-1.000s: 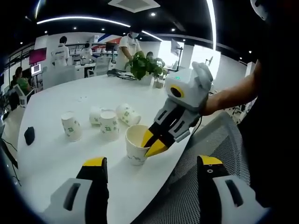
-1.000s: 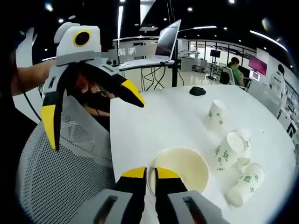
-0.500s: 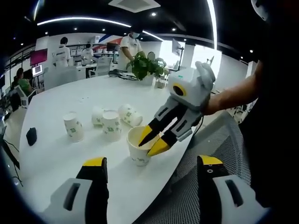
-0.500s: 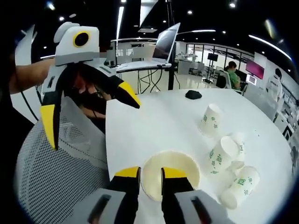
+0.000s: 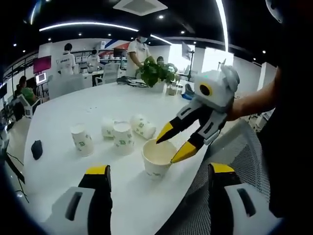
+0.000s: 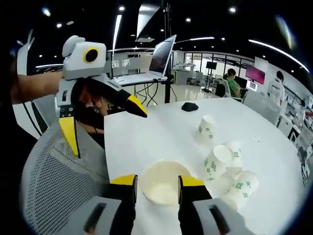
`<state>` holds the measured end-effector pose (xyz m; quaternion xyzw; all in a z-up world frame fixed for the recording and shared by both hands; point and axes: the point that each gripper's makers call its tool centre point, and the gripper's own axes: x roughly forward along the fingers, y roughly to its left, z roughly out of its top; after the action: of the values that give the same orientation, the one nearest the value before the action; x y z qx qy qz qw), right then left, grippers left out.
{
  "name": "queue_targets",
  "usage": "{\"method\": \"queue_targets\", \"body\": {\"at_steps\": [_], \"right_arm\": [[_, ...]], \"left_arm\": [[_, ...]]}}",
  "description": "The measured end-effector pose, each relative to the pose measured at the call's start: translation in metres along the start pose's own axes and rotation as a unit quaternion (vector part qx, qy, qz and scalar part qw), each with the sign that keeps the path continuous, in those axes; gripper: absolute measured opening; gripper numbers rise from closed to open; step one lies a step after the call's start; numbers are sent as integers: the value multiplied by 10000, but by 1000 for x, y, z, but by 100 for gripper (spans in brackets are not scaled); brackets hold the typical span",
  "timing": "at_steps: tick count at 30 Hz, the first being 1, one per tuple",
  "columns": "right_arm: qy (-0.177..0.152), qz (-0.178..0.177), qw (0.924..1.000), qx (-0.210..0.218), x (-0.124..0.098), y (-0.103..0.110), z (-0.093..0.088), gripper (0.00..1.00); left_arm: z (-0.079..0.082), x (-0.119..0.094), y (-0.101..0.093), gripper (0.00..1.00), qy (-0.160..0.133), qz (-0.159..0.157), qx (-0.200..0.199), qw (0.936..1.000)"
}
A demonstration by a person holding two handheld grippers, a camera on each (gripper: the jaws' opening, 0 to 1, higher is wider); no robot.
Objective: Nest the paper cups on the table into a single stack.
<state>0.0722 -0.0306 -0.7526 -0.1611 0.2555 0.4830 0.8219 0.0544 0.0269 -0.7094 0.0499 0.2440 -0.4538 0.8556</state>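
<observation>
My right gripper hangs with its yellow-tipped jaws spread, straddling the upright white paper cup with a green logo at the lower centre of the right gripper view without pinching it. In the left gripper view that cup stands mouth up at centre frame, near the table edge, and my right gripper shows above its rim, released. I judge the cup is set there alone to serve as the base of the stack, close to me where both hands reach.

My left gripper is also spread wide and holding nothing; its jaws rise from the bottom of the left gripper view, and it shows at the upper left of the right gripper view.

The other white paper cups sit left of centre in the left gripper view: one inverted apart from the rest, others clustered, some on their sides. They are not yet nested.

The surface is a broad glossy white table, with a small black object at far left and a green potted plant at the top. Around it is an office with strip lights and people at desks.
</observation>
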Motion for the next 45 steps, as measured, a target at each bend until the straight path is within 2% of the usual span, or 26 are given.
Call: {"method": "queue_targets", "body": {"at_steps": [8, 17, 23, 28, 34, 38, 45], "right_arm": [[-169, -476, 9982, 322, -20, -21, -6, 51], [-290, -850, 9939, 632, -36, -39, -24, 66], [-377, -994, 9909, 821, -44, -46, -30, 73], [-416, -1080, 9901, 794, -50, -51, -35, 77], [-458, -1200, 9877, 896, -59, -58, -44, 84], [-499, -1276, 9860, 948, -65, -62, -47, 87], [-579, -1332, 9832, 1105, -68, -65, -48, 95]], "left_arm": [[14, 16, 14, 81, -52, 30, 178, 9998], [31, 37, 33, 80, -163, 69, 273, 9995], [34, 52, 45, 79, -92, 65, 407, 9991], [36, 66, 54, 78, -76, 57, 445, 9990], [33, 90, 71, 77, 45, 21, 514, 9987], [38, 100, 74, 76, 102, -25, 560, 9984], [35, 121, 82, 73, 220, -108, 622, 9978]]}}
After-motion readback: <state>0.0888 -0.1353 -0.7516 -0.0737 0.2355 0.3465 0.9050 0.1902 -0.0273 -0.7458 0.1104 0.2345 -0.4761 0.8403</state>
